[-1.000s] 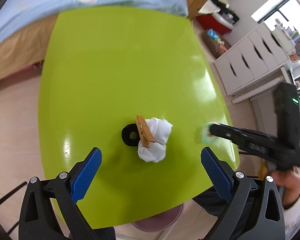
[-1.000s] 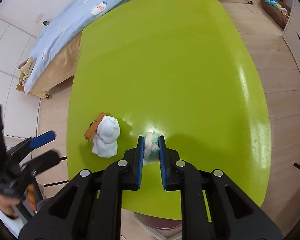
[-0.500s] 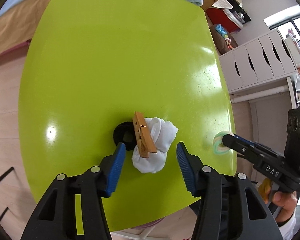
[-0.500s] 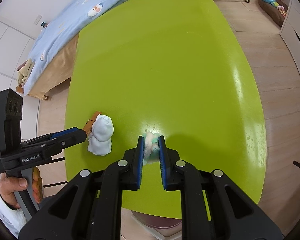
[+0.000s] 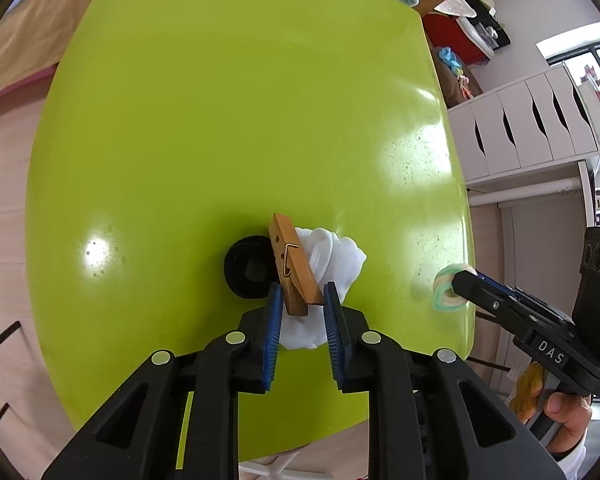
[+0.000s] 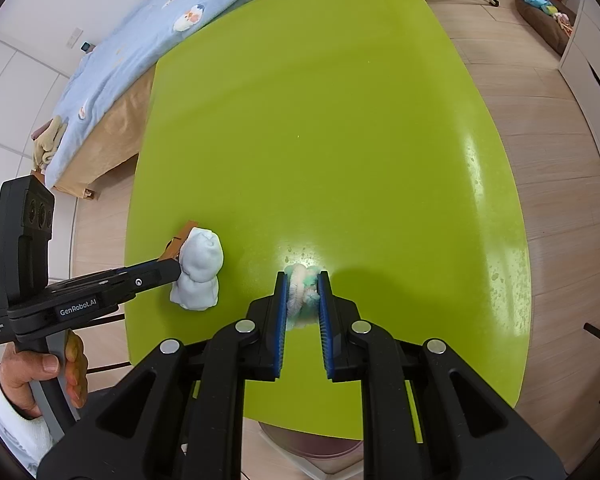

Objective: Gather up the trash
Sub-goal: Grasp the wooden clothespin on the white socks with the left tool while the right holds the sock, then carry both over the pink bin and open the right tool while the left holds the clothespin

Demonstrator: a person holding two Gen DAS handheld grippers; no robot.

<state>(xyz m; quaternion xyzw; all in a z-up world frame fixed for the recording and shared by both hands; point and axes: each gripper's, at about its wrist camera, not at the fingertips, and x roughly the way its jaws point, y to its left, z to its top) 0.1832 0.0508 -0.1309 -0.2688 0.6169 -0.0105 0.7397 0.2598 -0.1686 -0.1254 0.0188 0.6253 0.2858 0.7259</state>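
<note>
On the green table (image 5: 220, 120) lie a wooden clothespin (image 5: 294, 264), a white balled sock (image 5: 332, 260) under it, and a black ring (image 5: 247, 268) to their left. My left gripper (image 5: 300, 300) is shut on the near end of the clothespin, with the sock's lower part between the pads. My right gripper (image 6: 303, 292) is shut on a pastel white and green ring (image 6: 300, 292) that rests on the table (image 6: 340, 120). The pastel ring also shows in the left wrist view (image 5: 446, 288). The sock (image 6: 198, 276) and the clothespin (image 6: 180, 242) show in the right wrist view.
A bed with a blue blanket (image 6: 160, 32) stands beyond the table's far left. White drawers (image 5: 520, 120) and a red box (image 5: 452, 36) stand to the right. A round pinkish bin (image 6: 312, 446) sits on the floor under the table's near edge.
My left gripper moved forward and down, and its jaws closed from wide open onto the clothespin and sock. My right gripper stayed shut on the pastel ring.
</note>
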